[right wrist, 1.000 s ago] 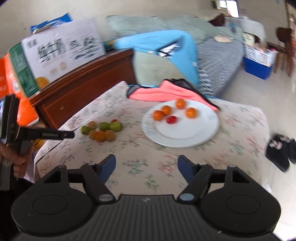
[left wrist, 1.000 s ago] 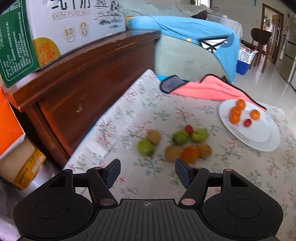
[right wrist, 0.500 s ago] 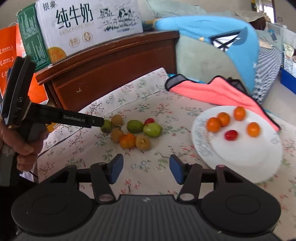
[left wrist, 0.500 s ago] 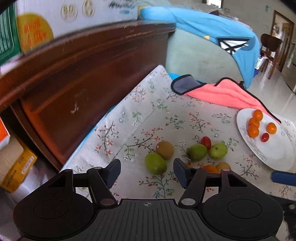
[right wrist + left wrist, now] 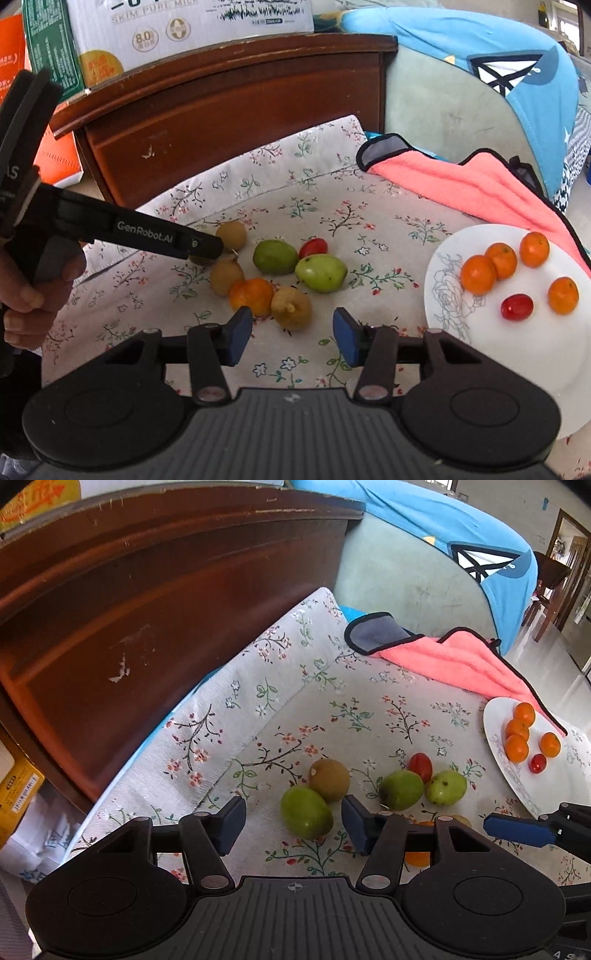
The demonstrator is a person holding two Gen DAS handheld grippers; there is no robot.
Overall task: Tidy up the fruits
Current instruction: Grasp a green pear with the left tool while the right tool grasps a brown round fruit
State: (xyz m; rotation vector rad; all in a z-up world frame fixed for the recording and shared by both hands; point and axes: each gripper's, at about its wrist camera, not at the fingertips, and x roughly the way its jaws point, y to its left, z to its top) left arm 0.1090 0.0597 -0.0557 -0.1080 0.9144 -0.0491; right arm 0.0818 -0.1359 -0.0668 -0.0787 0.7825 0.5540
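Note:
Loose fruit lies on the flowered cloth. My left gripper is closing, with a green fruit between its pads but untouched; a brown fruit sits just behind it. My right gripper is also closing, with nothing gripped, just short of a yellow-brown fruit and an orange. Two green fruits and a red tomato lie beyond. The white plate at the right holds several oranges and a red tomato.
A dark wooden headboard with a milk carton box on top stands behind the cloth. A pink towel lies at the back right against a sofa with a blue garment. A hand holds the left gripper.
Both grippers have come down and closer to the fruit pile. Their jaws stand narrower than before. The right gripper has swung left from the plate towards the loose fruit.

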